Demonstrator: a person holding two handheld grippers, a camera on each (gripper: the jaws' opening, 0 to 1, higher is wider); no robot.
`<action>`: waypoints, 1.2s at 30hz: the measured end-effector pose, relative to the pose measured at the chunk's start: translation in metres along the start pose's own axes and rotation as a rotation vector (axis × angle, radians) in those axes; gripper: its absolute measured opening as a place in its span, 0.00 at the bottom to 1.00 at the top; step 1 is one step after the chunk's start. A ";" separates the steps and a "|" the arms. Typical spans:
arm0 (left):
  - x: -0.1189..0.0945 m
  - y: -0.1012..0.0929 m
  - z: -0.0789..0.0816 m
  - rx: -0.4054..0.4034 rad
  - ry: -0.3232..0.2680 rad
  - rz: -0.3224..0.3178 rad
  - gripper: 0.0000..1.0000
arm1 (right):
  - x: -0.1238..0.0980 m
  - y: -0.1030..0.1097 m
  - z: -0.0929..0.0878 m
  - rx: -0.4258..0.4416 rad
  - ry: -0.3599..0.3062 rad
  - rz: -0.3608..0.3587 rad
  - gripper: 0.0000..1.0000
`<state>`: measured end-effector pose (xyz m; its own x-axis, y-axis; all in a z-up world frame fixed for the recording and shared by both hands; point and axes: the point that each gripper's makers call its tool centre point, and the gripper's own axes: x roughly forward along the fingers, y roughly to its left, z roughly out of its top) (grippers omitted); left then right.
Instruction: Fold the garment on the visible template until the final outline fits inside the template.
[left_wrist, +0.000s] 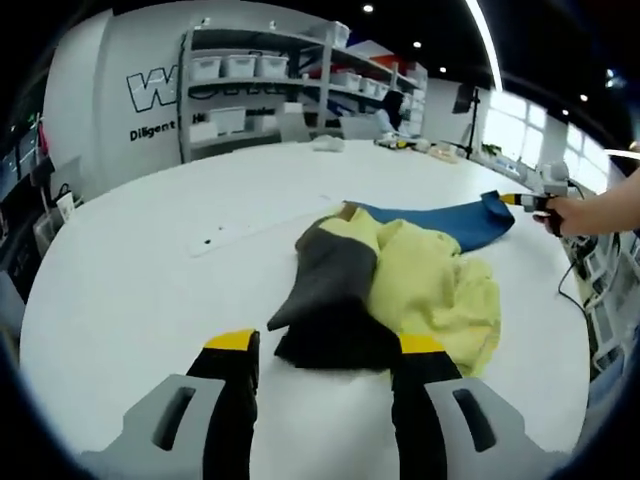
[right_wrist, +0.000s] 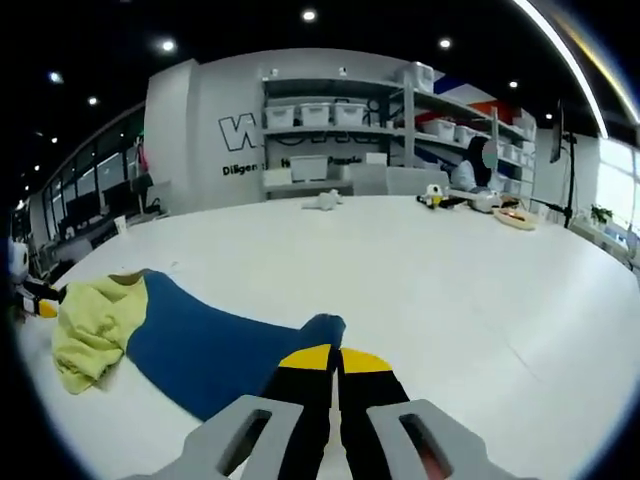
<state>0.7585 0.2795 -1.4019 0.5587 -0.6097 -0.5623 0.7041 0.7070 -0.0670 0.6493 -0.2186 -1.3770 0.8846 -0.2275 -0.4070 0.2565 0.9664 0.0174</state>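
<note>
One garment (left_wrist: 400, 275), crumpled on the table (left_wrist: 150, 270): yellow body, grey/black part nearest the L gripper (left_wrist: 325, 350), blue sleeve (right_wrist: 215, 350) running long-axis away toward the R gripper (right_wrist: 335, 358). L gripper is wide open, holds nothing, garment's near edge just ahead between the jaws; R gripper is closed tight on the blue sleeve tip, stretched well out from the heap. No template outline I can make out; judging, next move hinges on R carrying the sleeve back along that axis toward the heap, L being nearer the body.
</note>
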 end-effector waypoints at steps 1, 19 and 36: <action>0.003 0.002 -0.002 0.004 0.009 -0.003 0.50 | 0.000 -0.002 0.000 -0.001 0.002 -0.005 0.00; 0.019 0.014 -0.011 0.067 0.075 -0.036 0.27 | -0.009 -0.011 -0.008 -0.023 0.027 -0.034 0.00; 0.021 0.029 -0.007 -0.049 0.059 -0.050 0.23 | -0.009 -0.013 -0.006 -0.023 0.029 -0.036 0.00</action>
<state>0.7874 0.2899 -1.4212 0.4957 -0.6230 -0.6052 0.7071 0.6940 -0.1352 0.6361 -0.2280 -1.3794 0.8633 -0.2590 -0.4331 0.2788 0.9602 -0.0184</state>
